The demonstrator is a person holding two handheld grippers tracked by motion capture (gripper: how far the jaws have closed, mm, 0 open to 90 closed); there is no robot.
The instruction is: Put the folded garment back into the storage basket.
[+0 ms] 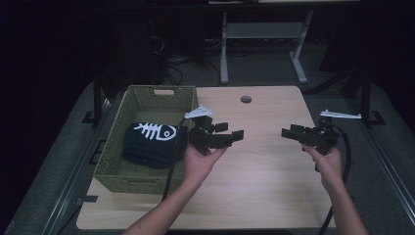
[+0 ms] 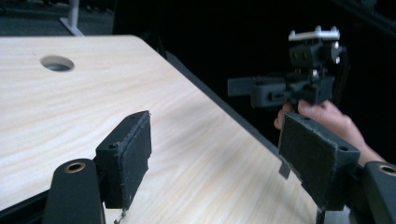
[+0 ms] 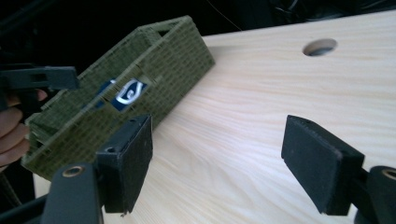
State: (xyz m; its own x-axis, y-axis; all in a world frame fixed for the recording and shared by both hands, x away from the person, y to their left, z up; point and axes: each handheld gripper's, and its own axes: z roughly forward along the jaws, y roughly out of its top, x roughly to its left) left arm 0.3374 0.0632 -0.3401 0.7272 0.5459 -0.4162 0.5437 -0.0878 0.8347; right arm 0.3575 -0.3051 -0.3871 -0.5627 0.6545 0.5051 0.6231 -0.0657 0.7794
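Facing each other, two open, empty hand-held grippers, left hand-held gripper (image 1: 238,134) and right hand-held gripper (image 1: 285,132), flank one basket (image 1: 113,169).

One green woven basket (image 1: 147,98). One folded dark cloth (image 1: 151,142) with a white fish-skeleton print, lying inside. One pale wooden table (image 1: 264,171) with one round hole (image 1: 246,99). Two black two-jaw grippers: left gripper (image 1: 237,133), right gripper (image 1: 286,132). Two hands holding them.
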